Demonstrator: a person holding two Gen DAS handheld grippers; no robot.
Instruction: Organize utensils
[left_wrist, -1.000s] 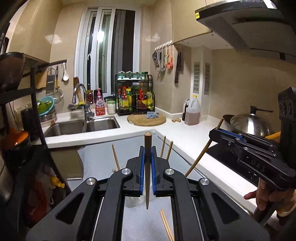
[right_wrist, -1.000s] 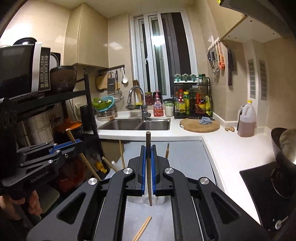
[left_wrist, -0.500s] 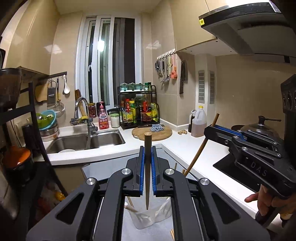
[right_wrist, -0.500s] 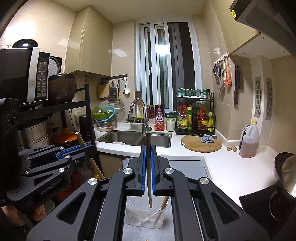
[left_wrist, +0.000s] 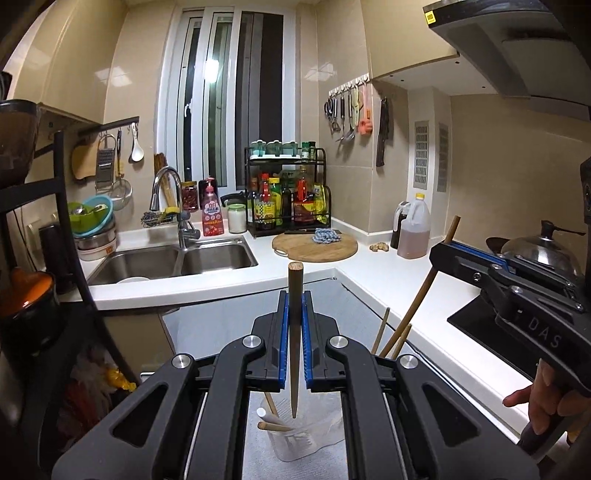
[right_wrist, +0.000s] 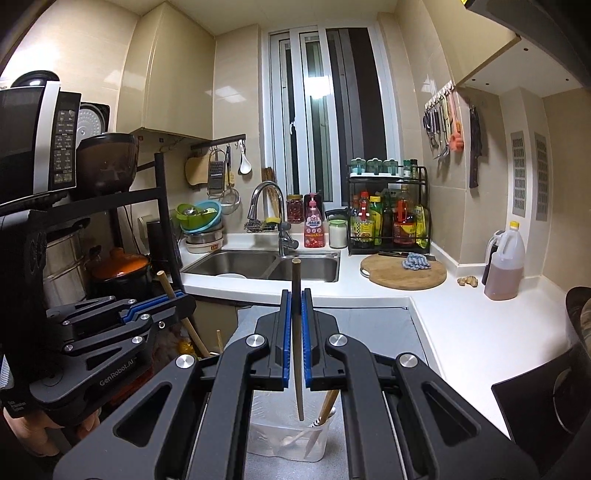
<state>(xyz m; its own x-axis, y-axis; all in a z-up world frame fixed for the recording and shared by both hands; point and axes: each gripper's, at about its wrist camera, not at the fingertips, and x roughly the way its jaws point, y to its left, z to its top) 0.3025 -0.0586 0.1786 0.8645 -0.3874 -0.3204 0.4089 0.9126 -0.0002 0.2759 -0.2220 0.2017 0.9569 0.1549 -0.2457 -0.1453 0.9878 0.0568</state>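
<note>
My left gripper is shut on a brown wooden chopstick held upright, its tip just above a clear plastic container on the grey surface. My right gripper is shut on another chopstick, its tip over the same container, which holds a white spoon and other utensils. Each gripper shows in the other's view: the right one at right, the left one at left, each with its chopstick slanting down toward the container.
A double sink and faucet lie ahead. A round cutting board, a spice rack and an oil jug stand on the white counter. A black shelf rack with appliances is left; a stovetop with a lidded wok is right.
Both grippers have risen and tilted down over the container, which has come into view below them. Both stay shut on their chopsticks, whose tips now hang just above its opening.
</note>
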